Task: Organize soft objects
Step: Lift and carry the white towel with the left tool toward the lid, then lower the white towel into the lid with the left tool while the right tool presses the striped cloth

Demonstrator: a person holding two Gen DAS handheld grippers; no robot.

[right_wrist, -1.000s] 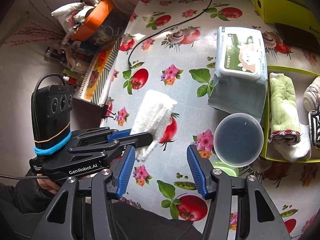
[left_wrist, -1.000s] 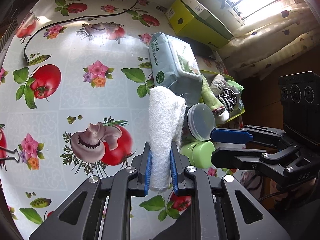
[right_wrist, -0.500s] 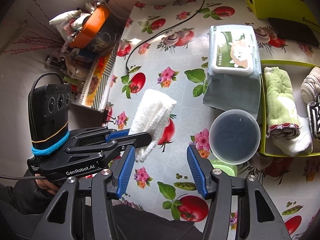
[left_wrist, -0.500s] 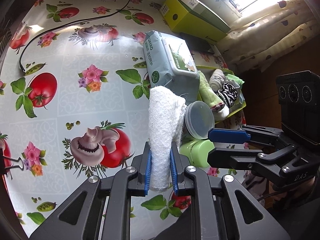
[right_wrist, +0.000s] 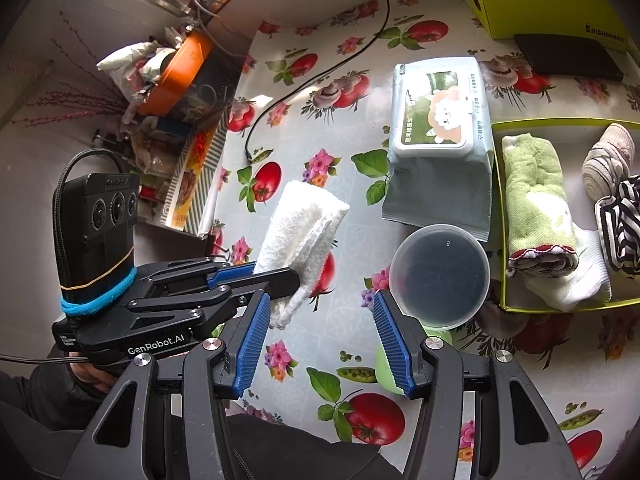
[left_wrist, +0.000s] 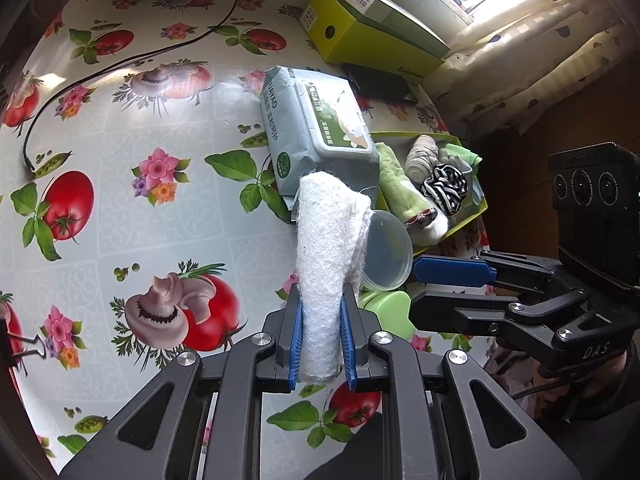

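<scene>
Left gripper [left_wrist: 321,344] clamped on rolled white towel [left_wrist: 326,240], long axis running forward along fingers, free end toward wipes pack [left_wrist: 316,132], above tablecloth [left_wrist: 120,200]. Right gripper [right_wrist: 320,344] jaws apart, holding nothing.

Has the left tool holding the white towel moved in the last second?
Yes. The left tool with the white towel has edged toward the wipes pack.

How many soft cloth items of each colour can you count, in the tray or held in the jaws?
White: 2, the rolled towel held, another in the tray
Green: 1
Beige: 1
Black-and-white striped: 1
Total: 5
</scene>
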